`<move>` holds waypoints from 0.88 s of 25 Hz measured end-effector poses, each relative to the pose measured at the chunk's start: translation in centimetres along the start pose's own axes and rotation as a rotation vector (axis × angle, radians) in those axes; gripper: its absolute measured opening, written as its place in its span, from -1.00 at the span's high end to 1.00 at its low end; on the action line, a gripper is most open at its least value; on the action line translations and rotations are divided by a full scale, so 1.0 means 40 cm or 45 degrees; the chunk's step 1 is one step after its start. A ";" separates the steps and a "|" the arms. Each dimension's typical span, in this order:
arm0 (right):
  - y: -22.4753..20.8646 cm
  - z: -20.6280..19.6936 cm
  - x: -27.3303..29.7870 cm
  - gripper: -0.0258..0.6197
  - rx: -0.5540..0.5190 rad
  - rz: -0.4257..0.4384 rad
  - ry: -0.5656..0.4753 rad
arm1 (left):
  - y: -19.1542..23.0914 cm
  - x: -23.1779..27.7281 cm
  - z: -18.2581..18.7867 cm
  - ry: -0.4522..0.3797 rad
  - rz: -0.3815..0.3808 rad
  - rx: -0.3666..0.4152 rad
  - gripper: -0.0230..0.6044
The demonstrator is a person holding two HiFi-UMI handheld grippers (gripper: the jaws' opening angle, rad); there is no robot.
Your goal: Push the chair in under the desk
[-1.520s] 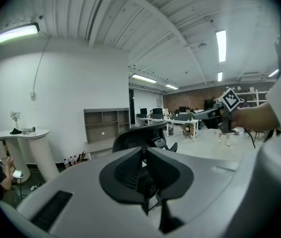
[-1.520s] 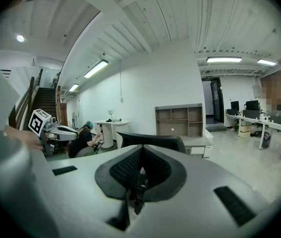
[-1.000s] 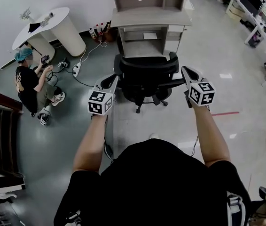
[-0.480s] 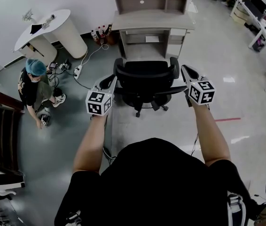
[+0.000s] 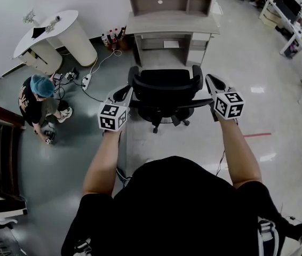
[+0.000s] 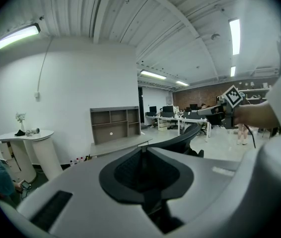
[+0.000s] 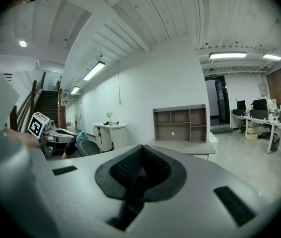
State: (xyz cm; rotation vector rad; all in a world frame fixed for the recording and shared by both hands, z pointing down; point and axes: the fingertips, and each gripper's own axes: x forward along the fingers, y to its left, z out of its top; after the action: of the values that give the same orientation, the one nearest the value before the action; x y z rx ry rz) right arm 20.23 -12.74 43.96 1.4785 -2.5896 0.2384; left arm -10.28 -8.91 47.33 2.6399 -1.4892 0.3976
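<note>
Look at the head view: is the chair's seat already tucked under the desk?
No, the chair stands wholly in front of the desk, its seat not beneath the top.

A black wheeled office chair point(image 5: 166, 87) is seen upright on the floor, faced toward the grey shelved desk point(image 5: 172, 21), just short of it.

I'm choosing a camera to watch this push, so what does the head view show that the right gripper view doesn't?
Only the head view: the chair's wheeled base, the floor power strip and the red floor line. Only the right gripper view: ceiling lights and the shut jaws of the right gripper. Both: the desk, the white table and the left gripper.
</note>
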 end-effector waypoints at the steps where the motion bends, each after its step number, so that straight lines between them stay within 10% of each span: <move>1: 0.003 0.004 0.002 0.93 0.000 -0.005 0.001 | 0.008 -0.001 0.000 0.002 -0.004 -0.001 0.81; 22: -0.004 -0.055 0.012 0.88 -0.010 0.007 0.123 | 0.044 0.046 -0.043 0.084 -0.112 0.062 0.80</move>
State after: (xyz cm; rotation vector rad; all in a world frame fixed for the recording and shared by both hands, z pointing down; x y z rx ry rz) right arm 20.25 -12.74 46.23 1.4208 -2.5166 0.2926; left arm -11.21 -11.00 49.37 2.6897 -1.3555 0.5138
